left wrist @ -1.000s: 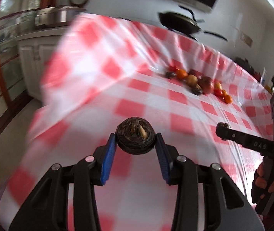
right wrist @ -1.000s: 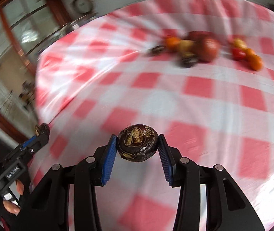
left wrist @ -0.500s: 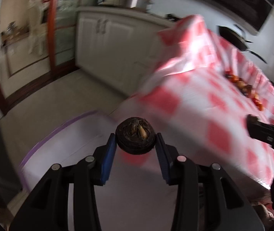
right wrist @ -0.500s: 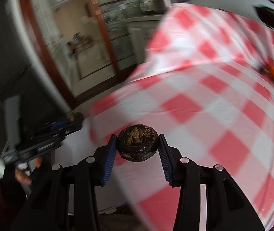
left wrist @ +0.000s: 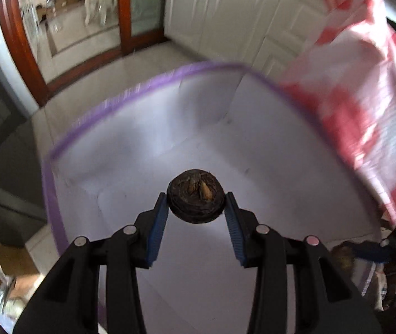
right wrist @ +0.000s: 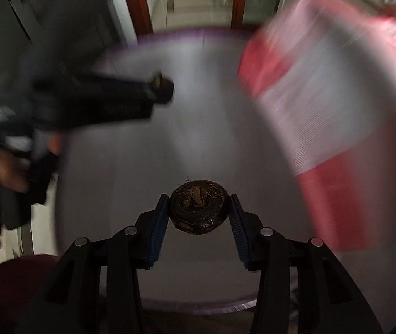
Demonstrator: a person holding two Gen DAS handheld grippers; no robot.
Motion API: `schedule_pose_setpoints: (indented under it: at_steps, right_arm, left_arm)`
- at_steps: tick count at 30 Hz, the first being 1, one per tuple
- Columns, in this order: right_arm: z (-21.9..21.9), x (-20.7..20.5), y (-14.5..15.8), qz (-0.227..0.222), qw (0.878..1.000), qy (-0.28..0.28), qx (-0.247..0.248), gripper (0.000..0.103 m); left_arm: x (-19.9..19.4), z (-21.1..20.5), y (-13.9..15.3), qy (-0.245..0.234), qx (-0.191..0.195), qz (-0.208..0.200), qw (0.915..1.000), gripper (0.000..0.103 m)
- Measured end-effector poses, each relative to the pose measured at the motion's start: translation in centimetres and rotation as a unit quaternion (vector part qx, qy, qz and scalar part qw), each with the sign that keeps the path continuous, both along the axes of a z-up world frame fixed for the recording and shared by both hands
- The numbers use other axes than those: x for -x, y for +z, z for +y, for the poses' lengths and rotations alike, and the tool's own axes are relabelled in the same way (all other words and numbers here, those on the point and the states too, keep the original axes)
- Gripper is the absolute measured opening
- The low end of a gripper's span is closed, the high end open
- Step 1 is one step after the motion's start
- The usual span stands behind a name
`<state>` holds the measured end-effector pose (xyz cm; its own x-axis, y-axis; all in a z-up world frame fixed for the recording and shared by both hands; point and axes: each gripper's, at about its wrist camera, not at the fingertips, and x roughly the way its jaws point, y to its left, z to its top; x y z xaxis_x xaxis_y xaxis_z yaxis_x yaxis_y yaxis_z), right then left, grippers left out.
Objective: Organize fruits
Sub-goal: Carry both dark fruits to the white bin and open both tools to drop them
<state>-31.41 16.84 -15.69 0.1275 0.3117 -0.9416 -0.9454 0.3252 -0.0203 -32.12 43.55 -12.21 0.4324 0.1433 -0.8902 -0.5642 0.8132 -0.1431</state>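
My left gripper [left wrist: 196, 208] is shut on a dark brown, shrivelled round fruit [left wrist: 196, 196], pressed between the blue pads. The right gripper [right wrist: 199, 211] is shut on a similar dark fruit [right wrist: 199, 207]. Both point steeply down over a white bin with a purple rim [left wrist: 147, 82], whose inside looks empty where it shows. In the right wrist view, the left gripper [right wrist: 161, 87] appears blurred at the upper left, over the same bin's rim [right wrist: 184, 32]. The right gripper's tip [left wrist: 370, 252] shows at the lower right of the left wrist view.
The red and white checked tablecloth [left wrist: 365, 97] hangs down beside the bin on the right, also blurred in the right wrist view [right wrist: 323, 97]. White cabinets [left wrist: 225, 14] and a wooden door frame [left wrist: 16, 41] stand beyond. Cardboard and clutter [left wrist: 0, 278] lie at the lower left.
Both grippers have swung off the table, past its edge, and down over the white bin. Each still holds its dark fruit. The pile of fruits on the table has left view.
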Motion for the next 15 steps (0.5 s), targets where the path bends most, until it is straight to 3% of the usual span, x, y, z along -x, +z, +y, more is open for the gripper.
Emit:
schedule_pose_setpoints:
  at_steps: [5,11,12,14,15]
  right_arm:
    - [2.1,0.0,-4.5,0.030,0.996,-0.006,0.083,0.043]
    - [2.4,-0.2,-5.4,0.049,0.993,-0.018,0.102,0.044]
    - [2.3,-0.4,-5.3,0.050,0.993,-0.019,0.101,0.044]
    - [2.2,-0.8,-5.2,0.051,0.994,-0.019,0.099,0.048]
    - [2.1,-0.7,-5.0,0.050,0.994,-0.019,0.097,0.051]
  left_arm:
    - [-1.2,0.0,-1.6,0.003,0.020,0.048,0.9987,0.042]
    - [-1.4,0.9,-2.9,0.004,0.045,0.088,0.9951,0.044]
    - [-1.3,0.8,-2.9,0.003,0.044,0.087,0.9952,0.047]
    - [-1.5,0.6,-2.7,0.001,0.039,0.085,0.9956,0.068]
    - [-1.5,0.6,-2.6,0.002,0.034,0.087,0.9956,0.071]
